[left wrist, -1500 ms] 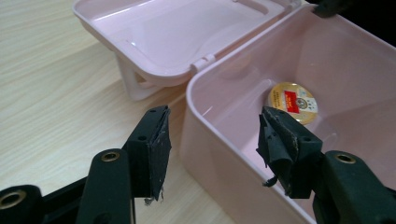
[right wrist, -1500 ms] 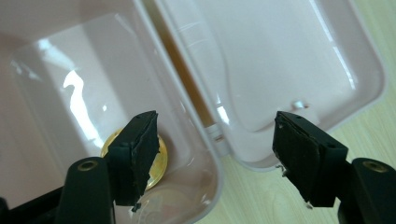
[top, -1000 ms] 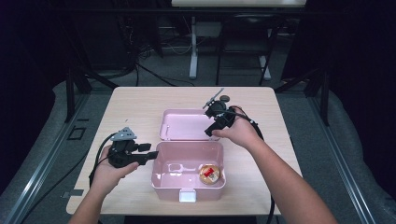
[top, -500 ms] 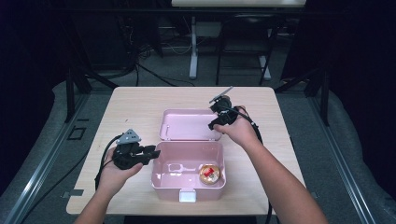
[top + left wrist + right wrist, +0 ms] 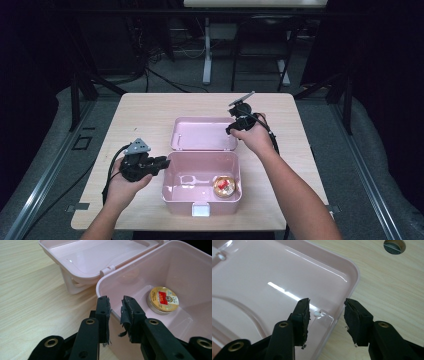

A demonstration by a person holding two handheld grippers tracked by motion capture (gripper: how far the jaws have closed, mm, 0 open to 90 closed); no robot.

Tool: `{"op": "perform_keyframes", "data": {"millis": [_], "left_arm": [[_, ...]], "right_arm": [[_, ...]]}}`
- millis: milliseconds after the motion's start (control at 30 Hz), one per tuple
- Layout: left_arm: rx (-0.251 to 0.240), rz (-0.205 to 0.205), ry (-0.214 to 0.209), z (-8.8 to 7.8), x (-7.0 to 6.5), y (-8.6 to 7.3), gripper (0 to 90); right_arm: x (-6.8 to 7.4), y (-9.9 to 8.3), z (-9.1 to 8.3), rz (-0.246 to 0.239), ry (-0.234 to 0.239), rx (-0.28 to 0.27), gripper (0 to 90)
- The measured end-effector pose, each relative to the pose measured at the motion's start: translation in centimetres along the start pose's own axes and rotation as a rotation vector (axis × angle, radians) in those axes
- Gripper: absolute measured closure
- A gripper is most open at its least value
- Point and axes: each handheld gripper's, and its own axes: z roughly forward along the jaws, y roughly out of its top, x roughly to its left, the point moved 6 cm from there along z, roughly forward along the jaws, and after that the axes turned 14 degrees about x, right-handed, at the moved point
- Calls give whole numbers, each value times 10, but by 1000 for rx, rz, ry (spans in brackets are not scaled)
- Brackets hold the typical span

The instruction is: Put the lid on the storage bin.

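Pink box open, both grippers closing in on it

High view: pink plastic box (image 5: pixel 201 186) sits open mid-table, its pink hinged lid (image 5: pixel 203 134) laid flat behind it on the pale wooden table (image 5: pixel 140 112). Small round gold tin w/ red label (image 5: pixel 224 186) lies in the box's near right corner. Our left gripper (image 5: pixel 161 163) is at the box's left wall; our right gripper (image 5: pixel 231 129) sits at the lid's right edge. Vs. a sec ago, the right one has come in closer to the lid; the left one has stayed put.

Left gripper view: jaws straddle the box's left wall, rim between the pads (image 5: pixel 103 310). They've just been closing, but a narrow gap shows and we can't see the pads pressing yet, so not clamped.

Right gripper view: jaws stand apart either side of the lid's rim near its corner, inner pad (image 5: pixel 302 312) over the lid, outer one over the table. Also just been closing, no contact yet.

Our read: left steadies the box, right is abt to pinch the lid rim to swing it shut.
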Motion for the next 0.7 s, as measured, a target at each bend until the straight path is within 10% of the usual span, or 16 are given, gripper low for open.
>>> {"op": "perform_keyframes", "data": {"millis": [700], "left_arm": [[6, -3, 19, 0, -1, 1, 754]], "right_arm": [[-23, 9, 20, 185, 27, 7, 668]]}}
